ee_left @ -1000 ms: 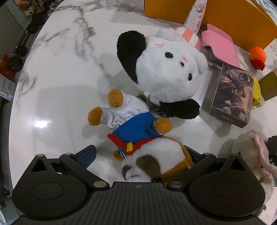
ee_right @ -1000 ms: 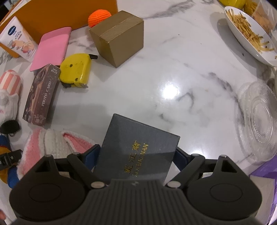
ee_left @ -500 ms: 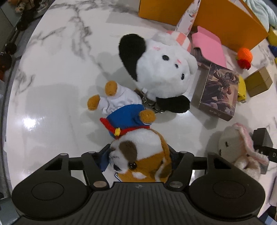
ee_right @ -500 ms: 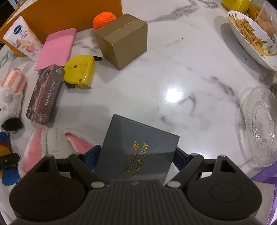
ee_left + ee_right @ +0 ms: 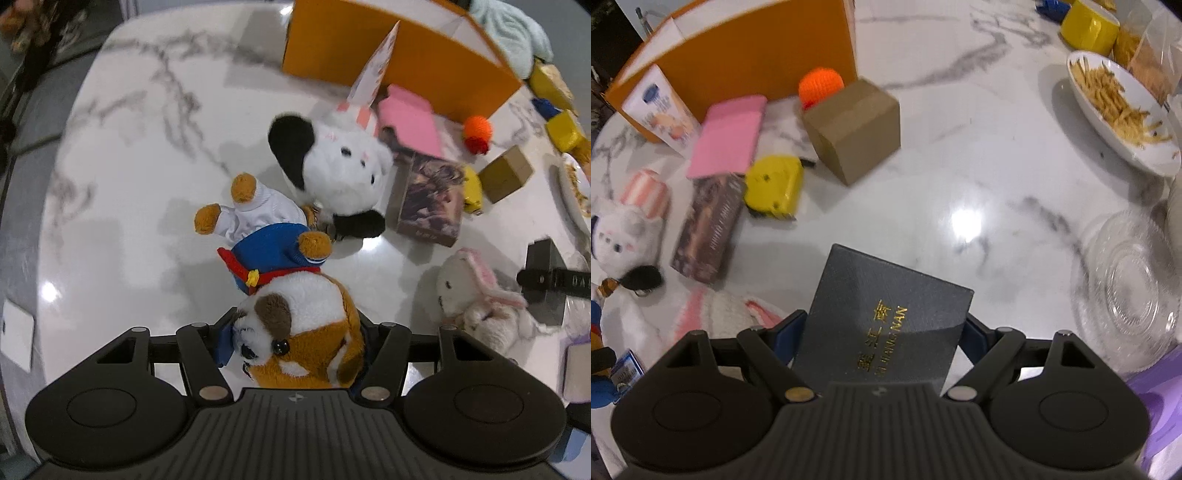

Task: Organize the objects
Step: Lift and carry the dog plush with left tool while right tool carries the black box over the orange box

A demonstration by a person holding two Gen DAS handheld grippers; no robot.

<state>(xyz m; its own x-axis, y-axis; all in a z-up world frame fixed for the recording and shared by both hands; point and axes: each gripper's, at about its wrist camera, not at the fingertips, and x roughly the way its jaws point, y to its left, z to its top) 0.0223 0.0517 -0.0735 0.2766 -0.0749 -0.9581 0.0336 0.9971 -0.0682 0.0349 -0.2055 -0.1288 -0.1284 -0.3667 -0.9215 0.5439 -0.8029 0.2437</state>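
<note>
Two items in hand. Left hand-held gripper [image 5: 295, 332]: jaws have just been closing, now clamped on the brown-and-white plush dog [image 5: 303, 325], lifted over the table [image 5: 122, 206]. Right hand-held gripper [image 5: 882, 332]: gripping the dark box [image 5: 886, 314]. Step: pick-up done; next, likely carry to the orange box [image 5: 391, 51]. White marble surface, cluttered; room dim.

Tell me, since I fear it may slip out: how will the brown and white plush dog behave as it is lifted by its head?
Probably soft and light: the plush dog bulges between the left gripper pads, so the grip should hold. Its clothed body will likely dangle limply. It might catch on the black-eared plush lying against it.
</note>
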